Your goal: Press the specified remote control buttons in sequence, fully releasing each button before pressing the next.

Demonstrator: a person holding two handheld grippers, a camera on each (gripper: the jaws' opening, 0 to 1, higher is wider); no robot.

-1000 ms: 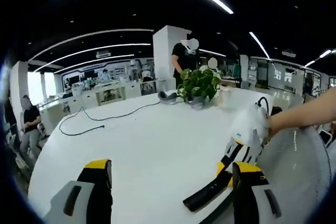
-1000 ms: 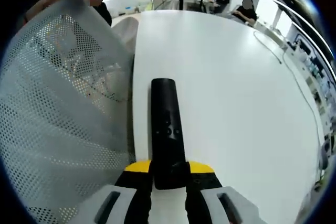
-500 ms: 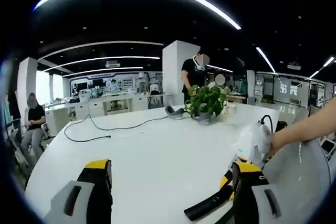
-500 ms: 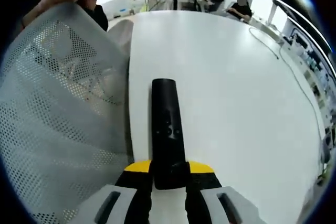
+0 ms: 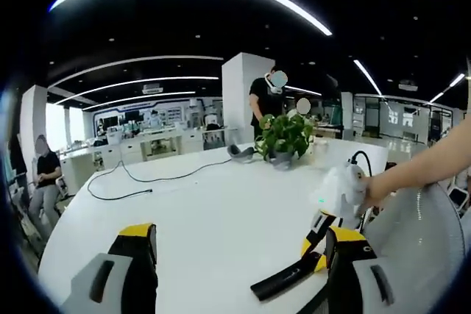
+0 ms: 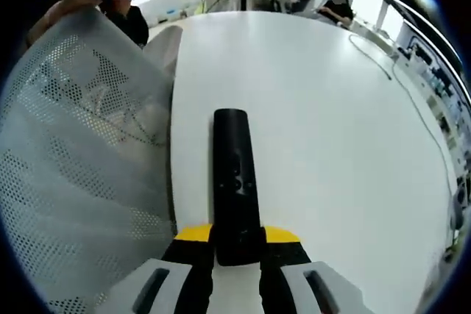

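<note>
A long black remote control (image 6: pixel 234 182) points away from me over the white table (image 6: pixel 331 123); its small buttons show near the middle. My right gripper (image 6: pixel 237 249) is shut on the remote's near end. In the left gripper view the same remote (image 5: pixel 283 281) lies low at the table's near edge, held by the right gripper (image 5: pixel 318 244) with a hand behind it. My left gripper (image 5: pixel 239 273) hangs open above the table, with nothing between its fingers, and the remote lies by its right finger.
A white mesh chair back (image 6: pixel 81 182) stands close on the left of the remote, also seen as the mesh chair (image 5: pixel 412 248). A potted plant (image 5: pixel 282 135), a black cable (image 5: pixel 140 182) and a dark headset (image 5: pixel 240 152) lie far across the table. People sit and stand beyond.
The left view tilted up, then settled slightly lower. The right gripper with the remote drifted a little left in the left gripper view. The mesh chair back shifted left in the right gripper view.
</note>
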